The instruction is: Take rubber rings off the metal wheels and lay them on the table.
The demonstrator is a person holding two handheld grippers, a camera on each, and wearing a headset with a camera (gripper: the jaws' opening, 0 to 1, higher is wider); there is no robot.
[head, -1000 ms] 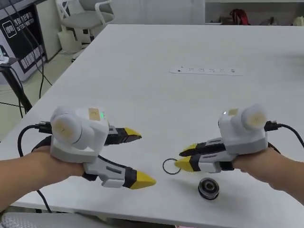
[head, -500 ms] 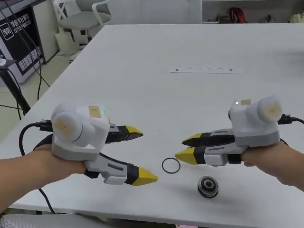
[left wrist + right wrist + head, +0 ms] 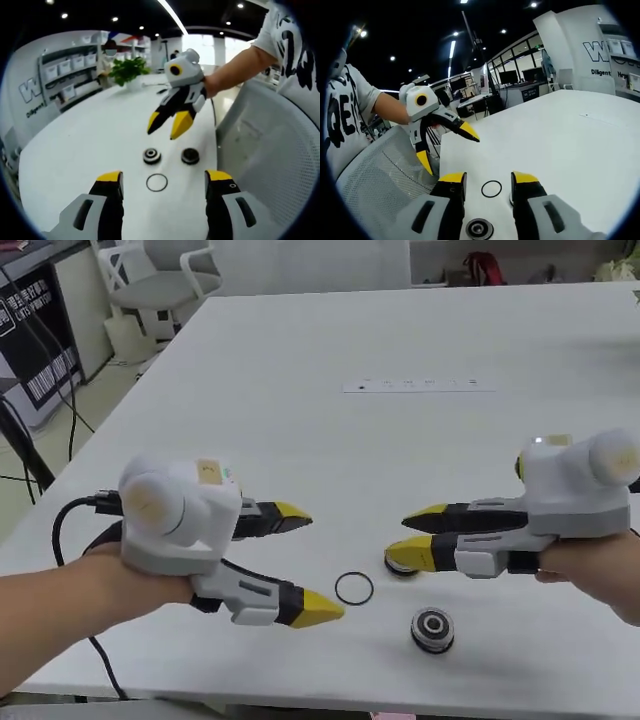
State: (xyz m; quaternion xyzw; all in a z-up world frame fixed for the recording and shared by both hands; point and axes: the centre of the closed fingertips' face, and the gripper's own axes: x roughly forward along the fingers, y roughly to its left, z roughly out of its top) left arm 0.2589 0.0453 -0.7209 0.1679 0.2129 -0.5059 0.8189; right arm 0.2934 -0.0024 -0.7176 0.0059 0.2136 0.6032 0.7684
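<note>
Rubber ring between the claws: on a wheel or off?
Off. The rubber ring lies flat on the table, bare tabletop showing through its loop, apart from the near wheel and the far wheel.

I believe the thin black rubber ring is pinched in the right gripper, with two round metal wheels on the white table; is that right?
No: in the left gripper view the thin black rubber ring lies free on the white table, the right gripper open. Both round metal wheels are there.
</note>
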